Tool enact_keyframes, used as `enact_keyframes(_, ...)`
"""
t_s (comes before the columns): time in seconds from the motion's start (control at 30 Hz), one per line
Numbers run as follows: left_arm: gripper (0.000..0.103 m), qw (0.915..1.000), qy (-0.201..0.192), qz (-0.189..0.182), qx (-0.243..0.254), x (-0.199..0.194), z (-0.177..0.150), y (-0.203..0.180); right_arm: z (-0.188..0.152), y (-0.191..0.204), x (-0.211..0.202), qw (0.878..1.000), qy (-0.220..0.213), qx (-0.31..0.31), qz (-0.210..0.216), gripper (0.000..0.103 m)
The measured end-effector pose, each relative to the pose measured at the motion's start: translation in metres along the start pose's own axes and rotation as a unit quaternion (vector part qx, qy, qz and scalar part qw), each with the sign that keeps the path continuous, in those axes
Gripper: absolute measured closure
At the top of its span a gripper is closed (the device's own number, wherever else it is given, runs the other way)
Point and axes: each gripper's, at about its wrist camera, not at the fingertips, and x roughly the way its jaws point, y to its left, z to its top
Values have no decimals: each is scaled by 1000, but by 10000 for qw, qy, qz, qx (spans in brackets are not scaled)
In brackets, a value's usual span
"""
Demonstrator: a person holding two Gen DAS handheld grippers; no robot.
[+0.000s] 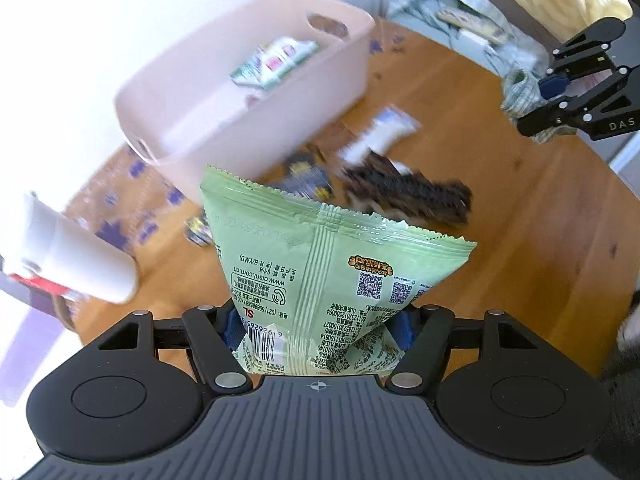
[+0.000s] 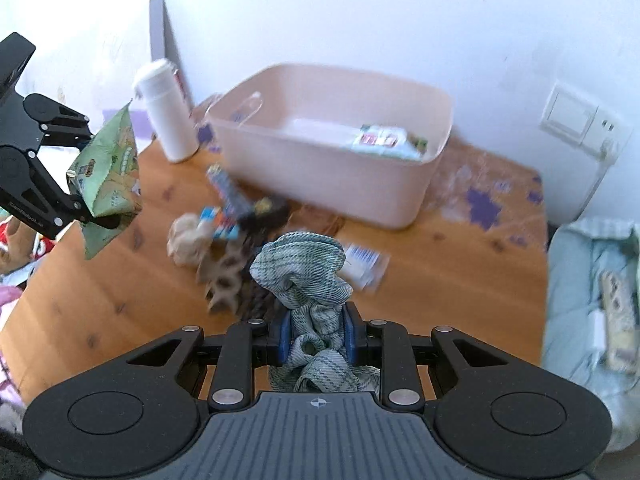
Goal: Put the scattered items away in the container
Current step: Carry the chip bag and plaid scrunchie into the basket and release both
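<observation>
My left gripper (image 1: pixel 316 328) is shut on a green snack packet (image 1: pixel 332 264) and holds it above the wooden table; the packet also shows at the left of the right wrist view (image 2: pixel 108 172). My right gripper (image 2: pixel 316 336) is shut on a green checked cloth (image 2: pixel 304 268), held above the table; this gripper shows in the left wrist view (image 1: pixel 560 92) at the upper right. The pink tub (image 1: pixel 240 92) stands at the back with a green-and-white packet (image 1: pixel 276 62) inside; the tub also shows in the right wrist view (image 2: pixel 332 152).
Loose items lie in front of the tub: a dark patterned cloth (image 1: pixel 408 192), a white packet (image 1: pixel 384 132), small snack packets (image 2: pixel 228 196) and a beige crumpled cloth (image 2: pixel 188 240). A white bottle (image 2: pixel 164 112) stands left of the tub. A bed with clutter (image 2: pixel 592 288) borders the table's right side.
</observation>
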Motion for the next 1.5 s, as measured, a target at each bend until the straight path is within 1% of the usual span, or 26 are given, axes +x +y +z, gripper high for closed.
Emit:
enact_keyframes(0.07,34,9999,-134,32,-20,-6,9,10,10,-7,-2,9999,-89,-28,-96,79)
enact_keyframes(0.13,34,9995,-296,92,76,-12,19,19,22,-14,-4,9997,-160,-71,-189,79)
enact_keyframes(0.27,34,9982,-530,280,70,-24,40,38,44,-26,-7,9987,-330,-122,-363,79)
enact_keyframes(0.4,34,9973,-687,269,-30,-29,64,55,68,-37,-5,9973,-507,-119,-518,78)
enact_keyframes(0.47,34,9968,-758,255,37,-28,75,58,79,-41,-1,9968,-547,-144,-565,78)
enact_keyframes(0.63,34,9966,-794,189,121,-14,100,65,110,-46,13,9953,-624,-291,-674,78)
enact_keyframes(0.73,34,9963,-843,98,107,-4,115,70,128,-48,26,9946,-656,-357,-715,78)
enact_keyframes(0.83,33,9963,-846,88,82,7,128,75,144,-50,43,9943,-663,-351,-753,77)
enact_keyframes(0.93,33,9972,-717,169,-119,22,146,81,160,-52,64,9948,-600,-256,-780,77)
enact_keyframes(1.0,34,9975,-647,158,-252,31,157,82,168,-53,80,9952,-525,-205,-797,77)
enact_keyframes(1.1,33,9978,-585,88,-291,47,170,82,175,-50,101,9954,-434,-182,-830,77)
enact_keyframes(1.17,33,9981,-503,125,-329,61,177,81,178,-49,116,9958,-346,-162,-833,76)
enact_keyframes(1.27,33,9986,-305,118,-422,84,182,81,180,-49,138,9961,-145,-144,-859,76)
enact_keyframes(1.4,33,9962,9,131,-859,112,184,92,179,-49,159,9957,47,-138,-915,76)
enact_keyframes(1.47,33,9943,122,80,-1057,121,184,98,178,-50,166,9957,130,-113,-906,76)
enact_keyframes(1.5,33,9937,156,38,-1107,124,184,101,178,-51,169,9956,168,-106,-916,72)
